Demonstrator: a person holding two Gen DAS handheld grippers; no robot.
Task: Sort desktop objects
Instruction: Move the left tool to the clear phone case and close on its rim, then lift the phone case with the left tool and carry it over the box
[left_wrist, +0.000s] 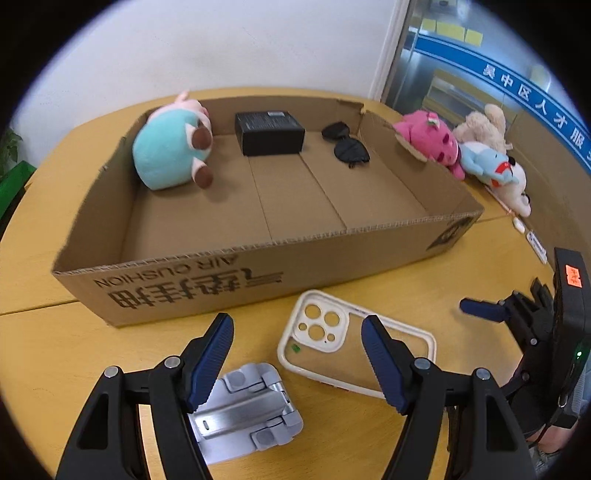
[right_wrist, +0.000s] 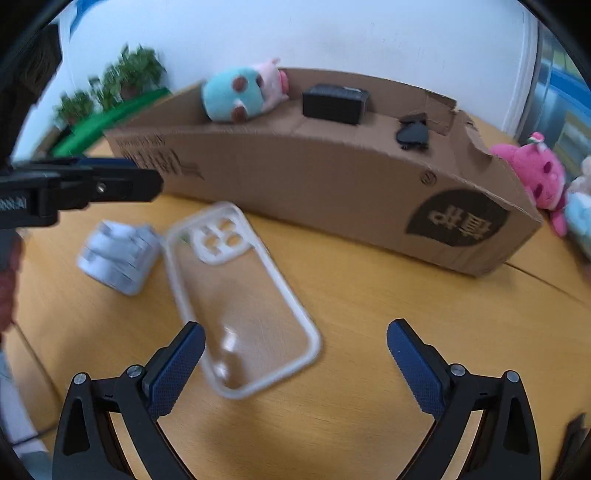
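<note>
Both the left gripper (left_wrist: 297, 363) and right gripper (right_wrist: 295, 365) hover spread wide, grasping nothing. The phone case (left_wrist: 354, 350) lies flat on the counter (left_wrist: 55, 350) beside the folded phone stand (left_wrist: 243, 410), just before the cardboard box (left_wrist: 258, 269), likely awaiting sorting.

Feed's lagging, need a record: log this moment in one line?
left open, over stand | right open, near case | box: plush, black box, sunglasses
</note>
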